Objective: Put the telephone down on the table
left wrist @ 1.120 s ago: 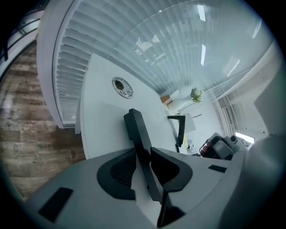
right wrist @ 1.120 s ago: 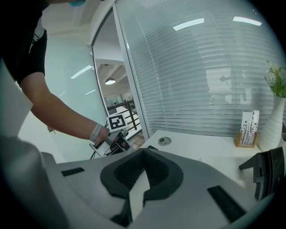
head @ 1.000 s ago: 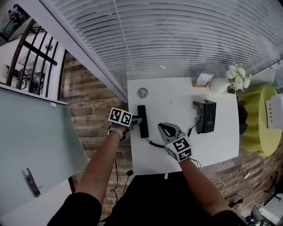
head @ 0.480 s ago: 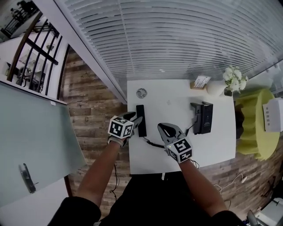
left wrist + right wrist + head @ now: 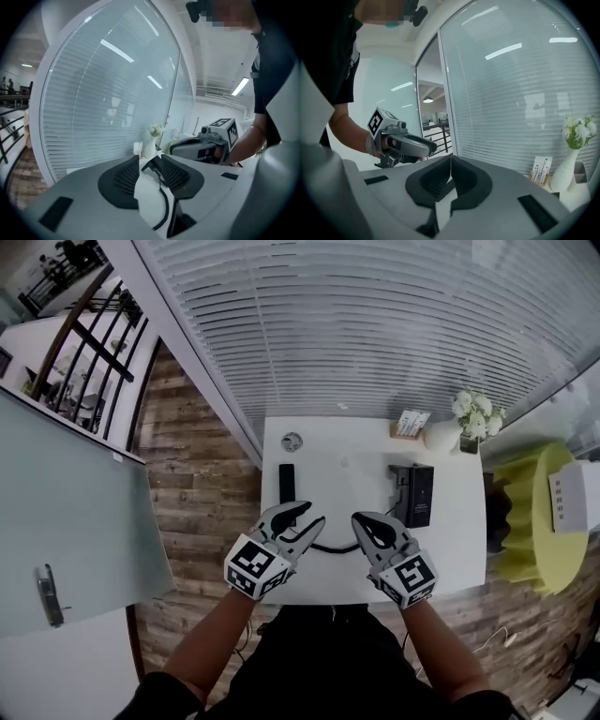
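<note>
handset, a slim black plastic telephone receiver [image 5: 286, 482], lies flat on the white rectangular table [image 5: 450, 559], near the left gripper [image 5: 312, 514], ahead and left of its tips. we note this claw's jaws apart and closing, gripping nothing; black cord [image 5: 330, 547] shows through the gap. right gripper [image 5: 361, 519]: jaws together, empty.

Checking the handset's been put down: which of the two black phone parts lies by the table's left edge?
The slim handset, beside the round disc; the wider base sits at the right, near the vase.
</note>
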